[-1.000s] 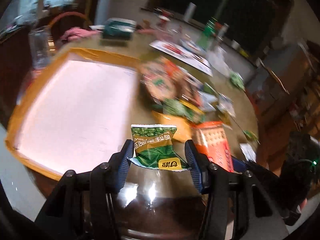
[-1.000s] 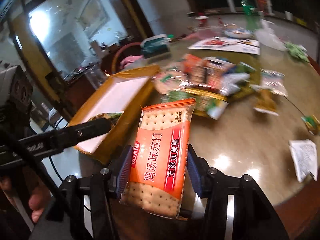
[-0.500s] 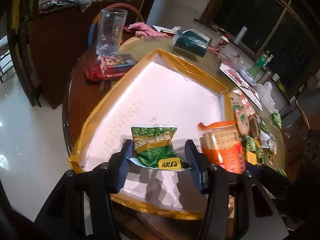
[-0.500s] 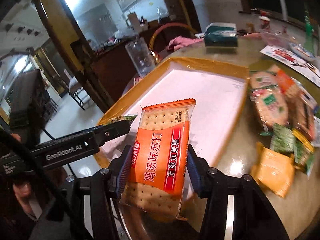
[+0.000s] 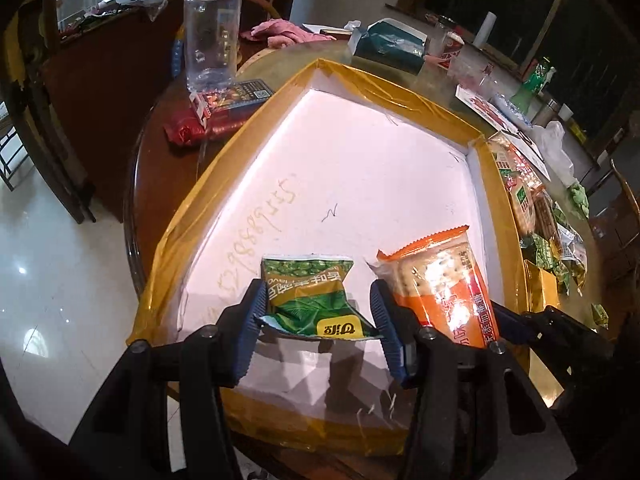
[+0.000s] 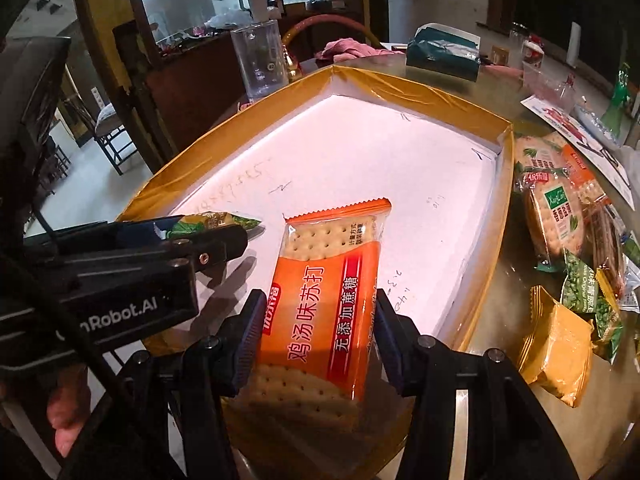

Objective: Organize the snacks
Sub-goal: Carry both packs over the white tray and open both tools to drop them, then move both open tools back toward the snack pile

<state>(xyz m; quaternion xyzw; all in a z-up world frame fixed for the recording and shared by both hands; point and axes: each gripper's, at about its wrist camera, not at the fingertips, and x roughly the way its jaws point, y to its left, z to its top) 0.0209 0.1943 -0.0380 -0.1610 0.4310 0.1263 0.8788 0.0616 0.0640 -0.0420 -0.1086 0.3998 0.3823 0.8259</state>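
The left gripper (image 5: 318, 308) is clamped on a small green snack packet (image 5: 310, 294), its blue pads pressing the packet's two side edges; the packet's printed end points back toward the camera and its crimped top projects forward beyond the fingertips. The right gripper (image 6: 318, 322) is clamped on an orange cracker pack (image 6: 326, 300), pads bearing on its long sides, so the pack's long axis runs forward along the fingers and well past them. Both grippers point downward at a slant over the near end of a shallow box (image 5: 404, 98) with a white floor and yellow taped rim. In the left wrist view the cracker pack appears just to the right of the green packet, the two held side by side but apart. Neither packet touches the box floor; shadows fall on the floor beneath them. Judgement: the deposit depends on lowering each packet straight down along its present heading, since bare floor extends ahead of both. The remaining snacks (image 6: 568, 220) lie piled on the round table (image 6: 516, 280) outside the box's right rim, nearer the right hand.
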